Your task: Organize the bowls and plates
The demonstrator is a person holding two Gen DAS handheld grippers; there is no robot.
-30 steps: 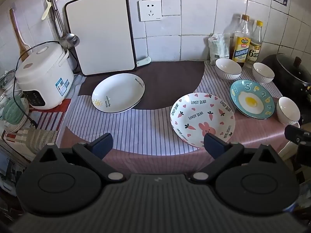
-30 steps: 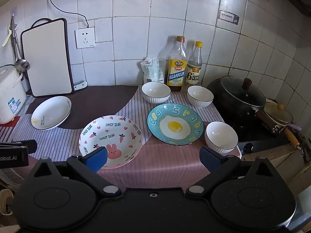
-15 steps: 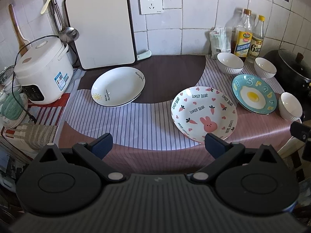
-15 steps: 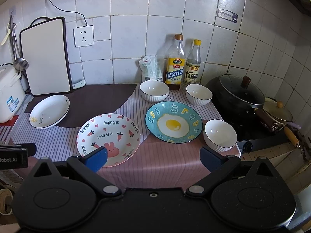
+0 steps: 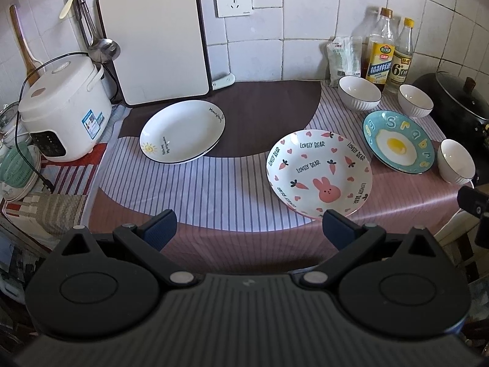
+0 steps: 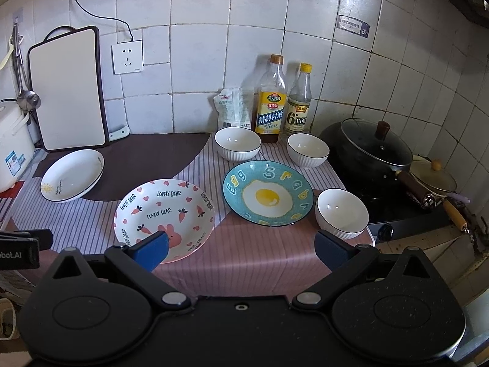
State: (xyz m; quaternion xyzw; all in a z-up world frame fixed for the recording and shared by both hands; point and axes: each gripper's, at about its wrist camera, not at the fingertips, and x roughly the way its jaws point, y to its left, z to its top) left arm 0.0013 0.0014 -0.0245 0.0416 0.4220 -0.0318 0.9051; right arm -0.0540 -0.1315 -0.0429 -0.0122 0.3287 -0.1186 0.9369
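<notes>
Three plates lie apart on the striped cloth: a white sun plate (image 5: 182,131) (image 6: 72,175) at left, a pink rabbit plate (image 5: 319,172) (image 6: 165,214) in the middle, a blue egg plate (image 5: 398,145) (image 6: 268,192) at right. Three white ribbed bowls stand near the egg plate: back left bowl (image 5: 360,92) (image 6: 237,143), back right bowl (image 5: 415,100) (image 6: 308,150), front right bowl (image 5: 456,160) (image 6: 341,212). My left gripper (image 5: 249,229) is open and empty before the counter's front edge. My right gripper (image 6: 241,249) is open and empty, near the rabbit plate's front rim.
A rice cooker (image 5: 62,108) stands at left and a cutting board (image 5: 154,35) leans on the wall. Two bottles (image 6: 272,101) and a bag stand at the back. A lidded black wok (image 6: 373,150) sits on the stove at right.
Both grippers have pulled back and risen slightly, so the plates sit a little farther off. Nothing on the counter has moved.
</notes>
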